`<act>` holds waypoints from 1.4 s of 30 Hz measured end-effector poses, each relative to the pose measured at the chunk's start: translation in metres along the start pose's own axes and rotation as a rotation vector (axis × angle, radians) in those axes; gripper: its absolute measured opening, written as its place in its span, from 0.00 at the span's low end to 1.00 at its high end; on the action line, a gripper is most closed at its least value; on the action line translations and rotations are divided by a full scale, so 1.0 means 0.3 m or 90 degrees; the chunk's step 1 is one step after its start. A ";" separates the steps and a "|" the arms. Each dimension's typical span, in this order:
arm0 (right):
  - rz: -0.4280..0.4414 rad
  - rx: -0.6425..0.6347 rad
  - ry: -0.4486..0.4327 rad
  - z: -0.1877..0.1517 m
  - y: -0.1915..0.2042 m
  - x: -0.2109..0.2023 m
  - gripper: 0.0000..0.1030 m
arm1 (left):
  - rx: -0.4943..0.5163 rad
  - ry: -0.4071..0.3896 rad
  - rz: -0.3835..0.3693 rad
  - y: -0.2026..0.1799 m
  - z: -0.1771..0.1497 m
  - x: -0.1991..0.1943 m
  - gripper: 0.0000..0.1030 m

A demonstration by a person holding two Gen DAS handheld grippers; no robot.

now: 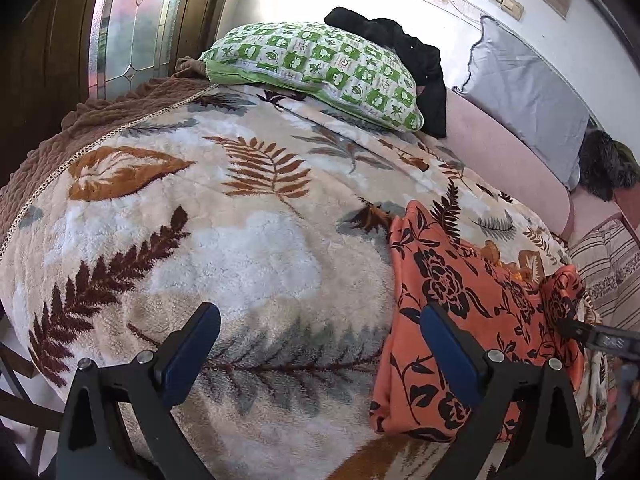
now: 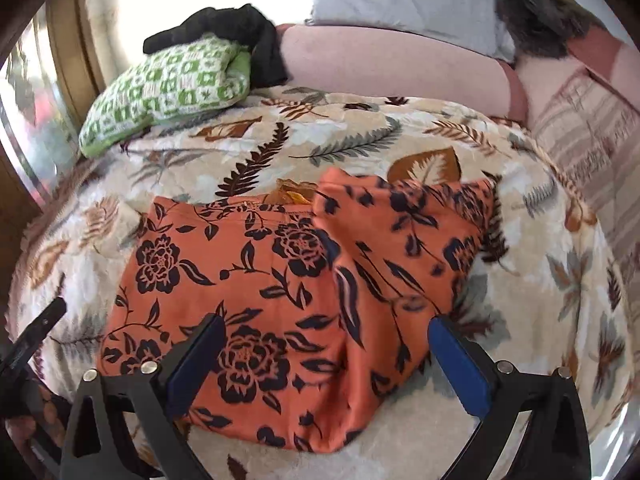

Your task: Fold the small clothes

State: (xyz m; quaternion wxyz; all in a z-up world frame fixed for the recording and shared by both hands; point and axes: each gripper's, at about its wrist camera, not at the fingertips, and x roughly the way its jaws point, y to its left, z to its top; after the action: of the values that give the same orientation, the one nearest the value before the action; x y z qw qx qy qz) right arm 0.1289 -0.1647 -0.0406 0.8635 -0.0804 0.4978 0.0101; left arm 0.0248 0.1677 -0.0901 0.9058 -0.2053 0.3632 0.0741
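Lying folded on a leaf-print blanket [image 2: 360, 144] spread over the bed, an orange garment with black flowers [image 2: 256, 280] sits directly under and ahead of the right tongs [image 2: 326, 354] — released, both blue pads spread wide with nothing pinched between them. From that view 1 panel appears doubled over the other, its fold running up the middle, which suggests the cloth was laid flat on the soft surface so its layers would stay stacked.

Seen from the left tongs [image 1: 320, 354], also spread apart and empty, the same garment lies to their right, its near edge behind the right-hand finger, while the pads themselves hang over bare blanket. That offset reads as the left hand standing clear of the piece so as not to disturb it. A black tip of the other tool juts in at the far right of that view, over the garment's far side.

Well beyond both pairs, a green-checked pillow [image 2: 160, 88] and a dark bundle of clothing [image 2: 240, 36] rest near the head of the bed — possibly more to fold, though that is a guess.
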 end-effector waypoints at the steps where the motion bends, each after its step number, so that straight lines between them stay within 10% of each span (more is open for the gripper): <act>1: -0.039 -0.012 0.039 0.049 0.021 0.072 0.99 | -0.005 0.001 0.002 0.007 0.002 0.002 0.96; 4: -0.195 0.036 0.109 0.131 -0.059 0.253 0.97 | -0.026 0.000 0.003 0.033 0.005 0.000 0.96; 7: -0.110 0.194 0.134 0.084 -0.257 0.273 0.33 | -0.041 -0.007 -0.003 0.054 0.009 -0.012 0.96; 14: 0.149 0.539 0.019 -0.209 -0.640 0.134 0.22 | -0.022 -0.016 -0.016 0.041 0.006 -0.030 0.96; 18: 0.207 0.627 -0.017 -0.305 -0.708 0.119 0.22 | -0.033 -0.017 -0.016 0.051 0.008 -0.035 0.96; 26: 0.229 0.244 -0.185 -0.026 -0.180 -0.188 0.08 | -0.049 -0.033 -0.001 0.076 0.011 -0.047 0.96; 32: 0.282 -0.078 -0.127 -0.104 0.383 -0.106 0.10 | -0.062 -0.034 0.012 0.114 0.013 -0.049 0.96; 36: 0.316 0.046 -0.081 -0.268 0.205 -0.065 0.25 | -0.056 -0.024 -0.021 0.085 0.014 -0.048 0.97; 38: 0.310 0.136 -0.108 -0.329 0.022 -0.104 0.95 | -0.021 0.004 -0.078 -0.008 0.006 -0.042 0.97; 42: 0.252 0.252 -0.170 -0.421 -0.304 -0.204 0.96 | 0.075 0.100 -0.251 -0.315 -0.024 0.018 0.97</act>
State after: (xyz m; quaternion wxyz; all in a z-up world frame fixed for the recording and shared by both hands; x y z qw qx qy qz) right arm -0.0015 -0.2697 -0.0383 0.9014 0.1901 0.3780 0.0915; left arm 0.0510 0.0791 -0.0686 0.8820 -0.2240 0.3896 -0.1419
